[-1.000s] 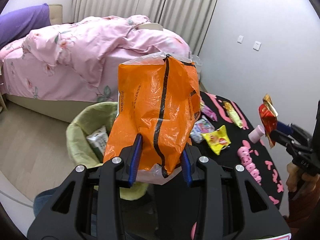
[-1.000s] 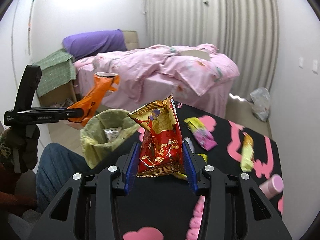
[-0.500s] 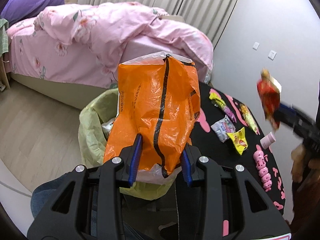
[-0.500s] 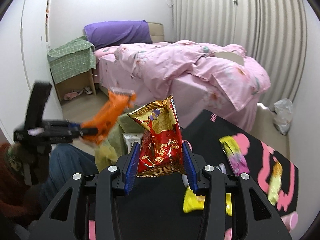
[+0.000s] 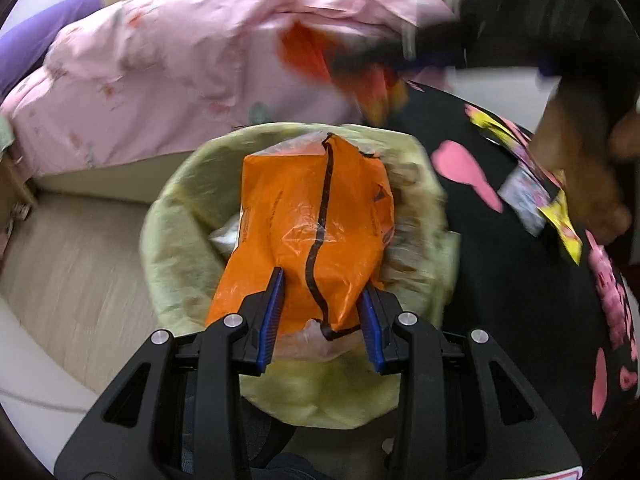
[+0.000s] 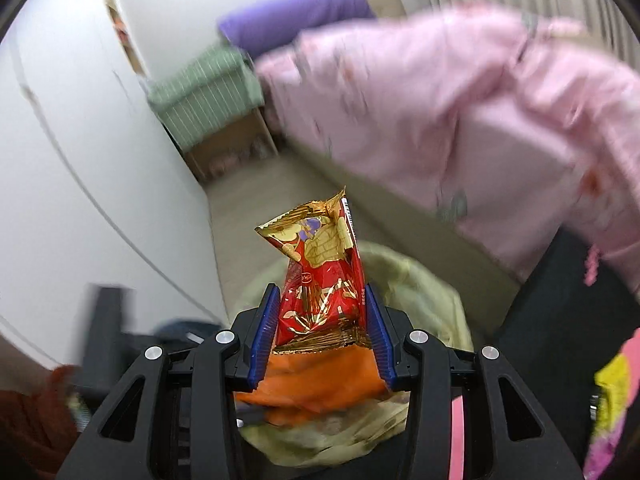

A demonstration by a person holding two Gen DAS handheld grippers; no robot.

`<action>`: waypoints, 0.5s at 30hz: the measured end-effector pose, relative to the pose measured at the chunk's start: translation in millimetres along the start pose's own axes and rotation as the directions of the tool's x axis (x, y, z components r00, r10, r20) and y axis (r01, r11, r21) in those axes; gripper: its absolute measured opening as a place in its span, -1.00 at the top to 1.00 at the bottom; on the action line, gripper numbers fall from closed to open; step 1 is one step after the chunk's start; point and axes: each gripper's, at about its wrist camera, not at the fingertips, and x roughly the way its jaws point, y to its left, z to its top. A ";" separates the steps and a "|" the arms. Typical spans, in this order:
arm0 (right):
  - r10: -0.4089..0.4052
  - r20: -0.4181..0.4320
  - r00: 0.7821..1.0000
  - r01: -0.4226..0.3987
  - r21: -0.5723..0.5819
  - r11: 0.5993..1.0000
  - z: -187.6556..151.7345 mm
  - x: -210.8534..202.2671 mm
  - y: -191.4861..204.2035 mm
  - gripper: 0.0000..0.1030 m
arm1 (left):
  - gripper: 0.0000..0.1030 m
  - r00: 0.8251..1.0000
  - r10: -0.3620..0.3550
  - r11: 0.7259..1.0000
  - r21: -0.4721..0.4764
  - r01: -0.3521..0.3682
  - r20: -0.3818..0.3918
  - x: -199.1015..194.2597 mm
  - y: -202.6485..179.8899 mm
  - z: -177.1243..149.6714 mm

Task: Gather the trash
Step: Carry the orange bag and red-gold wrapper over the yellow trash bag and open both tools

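Left gripper (image 5: 322,318): blue pads clamped on the lower end of an orange plastic bag (image 5: 312,228), jaws partly closed around it. The bag hangs directly above the mouth of a bin (image 5: 172,240) lined with pale green film, a white packet visible inside.

Right gripper (image 6: 320,328): pads pressed on both sides of a red-and-gold snack wrapper (image 6: 324,280), held upright over the same bin (image 6: 432,292), the orange bag just beneath it.

Black table (image 5: 520,288) with pink shapes, right of the bin: yellow wrapper (image 5: 564,228) and other packets lying on it.

Background: bed with pink duvet (image 5: 192,64), blurred.
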 end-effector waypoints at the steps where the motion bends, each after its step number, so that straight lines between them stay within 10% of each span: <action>1: -0.022 -0.051 0.998 0.022 0.003 1.000 -3.1 16.9 -7.2 0.21 | 0.35 1.000 0.006 0.999 -0.039 -0.006 0.009 0.4 9.9 0.6; 15: -0.069 -0.086 0.994 0.063 -0.074 0.995 -37.8 34.3 -29.0 0.20 | 0.17 0.977 -0.212 0.927 -0.312 0.207 0.018 24.8 45.6 3.2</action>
